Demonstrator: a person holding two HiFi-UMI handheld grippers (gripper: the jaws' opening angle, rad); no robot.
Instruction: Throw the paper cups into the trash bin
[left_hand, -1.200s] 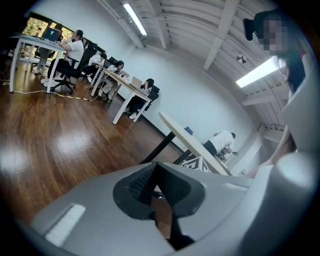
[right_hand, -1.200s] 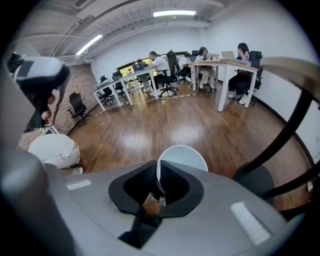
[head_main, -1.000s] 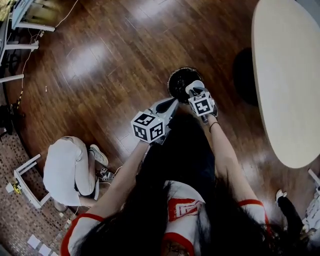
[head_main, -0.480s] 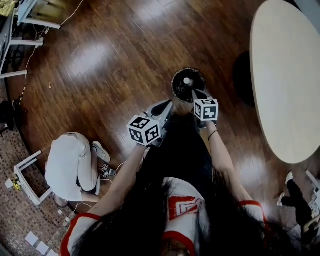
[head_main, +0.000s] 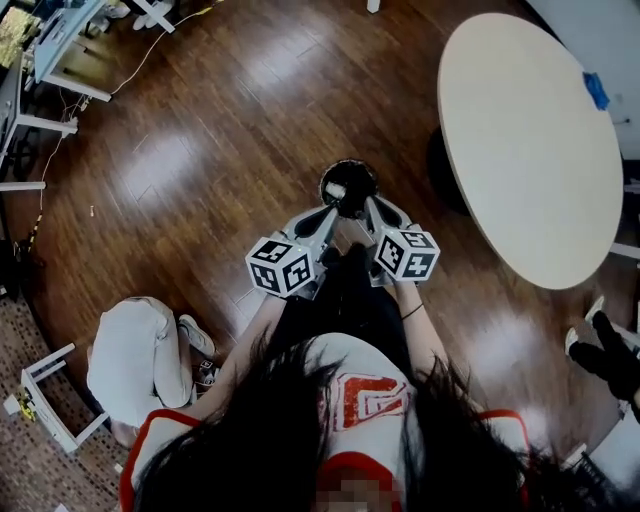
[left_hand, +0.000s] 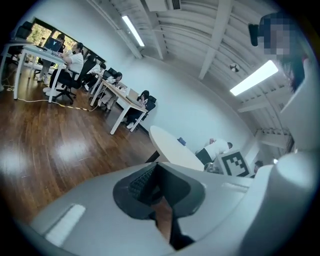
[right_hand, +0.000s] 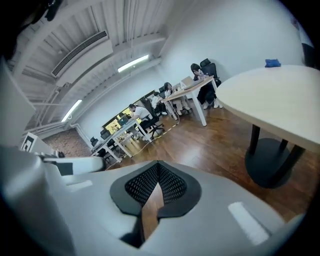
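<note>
Left gripper (head_main: 322, 216) and right gripper (head_main: 376, 212) both closed, empty, beside round black trash bin (head_main: 350, 176) with white paper cup (head_main: 335, 190) inside; smooth pale round table (head_main: 530, 150) right, glossy wood floor (head_main: 200, 150).

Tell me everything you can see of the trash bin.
The trash bin is round and black, seen from above, mouth open. It stands on the wooden floor, right ahead of the left gripper and right gripper, left of the round table's dark base. A pale thing, likely a paper cup, lies inside.

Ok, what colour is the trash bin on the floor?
The trash bin is black; the head view shows it best.
</note>
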